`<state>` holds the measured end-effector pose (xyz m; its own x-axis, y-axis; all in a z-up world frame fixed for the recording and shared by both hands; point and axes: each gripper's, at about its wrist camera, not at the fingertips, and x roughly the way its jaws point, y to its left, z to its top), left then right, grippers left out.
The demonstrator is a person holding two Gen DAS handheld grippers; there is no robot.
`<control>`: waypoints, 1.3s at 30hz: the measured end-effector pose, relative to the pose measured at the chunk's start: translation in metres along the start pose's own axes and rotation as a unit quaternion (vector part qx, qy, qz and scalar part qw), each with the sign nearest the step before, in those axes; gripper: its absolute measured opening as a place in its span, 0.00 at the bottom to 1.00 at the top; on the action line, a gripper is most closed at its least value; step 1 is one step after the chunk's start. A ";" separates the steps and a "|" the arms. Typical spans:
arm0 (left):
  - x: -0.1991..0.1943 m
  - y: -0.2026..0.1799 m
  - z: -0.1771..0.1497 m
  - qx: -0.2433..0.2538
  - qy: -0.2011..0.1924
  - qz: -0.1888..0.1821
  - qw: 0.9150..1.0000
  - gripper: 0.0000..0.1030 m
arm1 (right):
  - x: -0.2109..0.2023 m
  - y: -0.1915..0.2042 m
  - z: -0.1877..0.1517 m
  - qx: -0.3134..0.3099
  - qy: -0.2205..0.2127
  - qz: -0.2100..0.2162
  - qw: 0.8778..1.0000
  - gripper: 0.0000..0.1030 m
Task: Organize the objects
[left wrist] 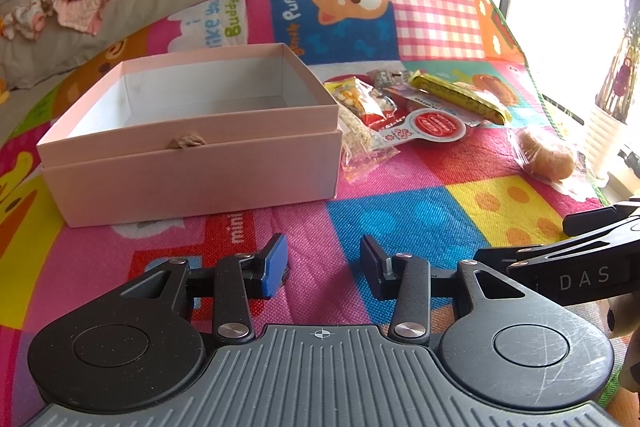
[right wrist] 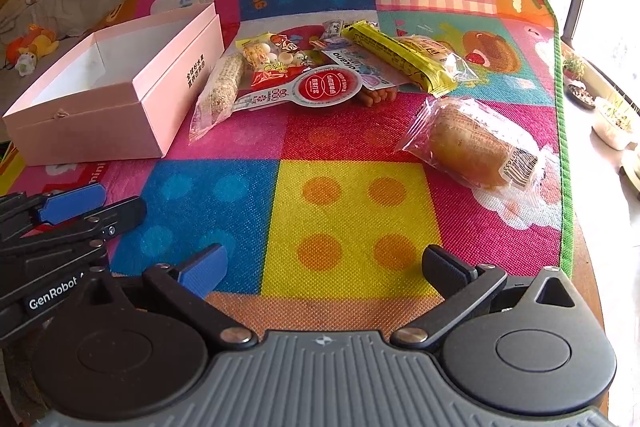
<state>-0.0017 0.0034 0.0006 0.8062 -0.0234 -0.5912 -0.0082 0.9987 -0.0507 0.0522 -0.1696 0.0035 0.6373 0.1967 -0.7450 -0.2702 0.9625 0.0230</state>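
An open pink box (left wrist: pixel 192 163) (right wrist: pixel 120 99) with a white, bare inside sits on the colourful play mat. Right of it lies a pile of snack packets (left wrist: pixel 404 111) (right wrist: pixel 320 75): a sesame bar (right wrist: pixel 220 91), a yellow wrapped bar (right wrist: pixel 400 57), a packet with a round red label (right wrist: pixel 326 87). A wrapped bread roll (right wrist: pixel 476 143) (left wrist: pixel 546 157) lies apart to the right. My left gripper (left wrist: pixel 324 267) hovers open over the mat in front of the box, holding nothing. My right gripper (right wrist: pixel 324 267) is open wide over the yellow square, also with nothing in it.
The mat (right wrist: pixel 352 211) covers a table whose right edge (right wrist: pixel 564 147) has a green border. Beyond it stand plant pots (right wrist: pixel 612 119) by a bright window. A sofa with clothes (left wrist: pixel 68 7) and a soft toy (right wrist: pixel 32 45) lies at the back left.
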 end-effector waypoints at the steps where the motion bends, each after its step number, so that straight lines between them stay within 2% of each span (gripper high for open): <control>1: -0.002 0.002 0.001 -0.003 0.004 -0.004 1.000 0.43 | 0.000 0.000 0.001 0.002 0.002 0.000 1.000 1.00; 3: -0.008 0.006 0.004 -0.001 0.022 -0.019 1.000 0.43 | -0.003 0.002 0.002 0.007 0.010 0.002 1.000 1.00; 5: -0.018 0.014 0.010 -0.006 0.045 -0.046 0.998 0.43 | -0.010 0.004 0.004 0.009 0.013 0.024 1.000 1.00; 7: -0.035 0.030 0.022 -0.016 0.050 -0.065 0.996 0.43 | -0.025 0.009 0.009 0.002 -0.008 0.026 1.000 1.00; 8: -0.045 0.038 0.031 -0.016 0.040 -0.069 0.997 0.44 | -0.034 0.011 0.013 -0.003 -0.024 0.025 0.999 1.00; 11: -0.064 0.073 0.072 -0.010 -0.016 -0.035 0.999 0.44 | -0.061 0.012 0.033 -0.014 -0.074 0.032 0.997 1.00; 13: -0.058 0.105 0.099 -0.029 -0.030 0.003 0.999 0.44 | -0.072 0.011 0.052 -0.029 -0.101 0.034 0.994 1.00; 16: -0.026 0.151 0.127 -0.064 -0.010 0.073 0.995 0.42 | -0.072 0.007 0.078 -0.039 -0.118 0.033 0.992 1.00; 19: 0.017 0.184 0.136 -0.093 0.037 0.075 0.992 0.42 | -0.060 0.006 0.093 -0.053 -0.119 0.028 0.991 0.96; 23: 0.060 0.196 0.132 -0.115 0.090 0.059 0.988 0.42 | -0.028 0.012 0.099 -0.088 -0.095 0.037 0.991 0.86; 25: 0.071 0.194 0.131 -0.120 0.101 0.051 0.986 0.42 | -0.012 0.016 0.101 -0.094 -0.073 0.054 0.991 0.76; 26: 0.076 0.193 0.131 -0.120 0.106 0.050 0.986 0.39 | -0.004 0.017 0.102 -0.095 -0.062 0.065 0.991 0.70; 28: 0.086 0.191 0.131 -0.112 0.125 0.064 0.984 0.28 | 0.012 0.019 0.107 -0.084 -0.043 0.089 0.991 0.63; 31: 0.099 0.189 0.131 -0.106 0.163 0.081 0.978 0.16 | 0.037 0.022 0.118 -0.053 -0.031 0.118 0.991 0.61; 34: 0.099 0.187 0.133 -0.111 0.170 0.081 0.976 0.15 | 0.067 0.028 0.127 -0.020 -0.003 0.153 0.988 0.51; 36: 0.101 0.186 0.134 -0.120 0.173 0.085 0.974 0.15 | 0.086 0.032 0.129 0.001 0.019 0.169 0.985 0.37; 39: 0.105 0.188 0.136 -0.149 0.173 0.066 0.971 0.13 | 0.094 0.028 0.133 0.021 0.029 0.187 0.982 0.31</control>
<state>0.1614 0.1950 0.0384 0.5404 0.0397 -0.8405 -0.3104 0.9378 -0.1553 0.2003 -0.0999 0.0231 0.4576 0.5279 -0.7155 -0.4470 0.8321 0.3281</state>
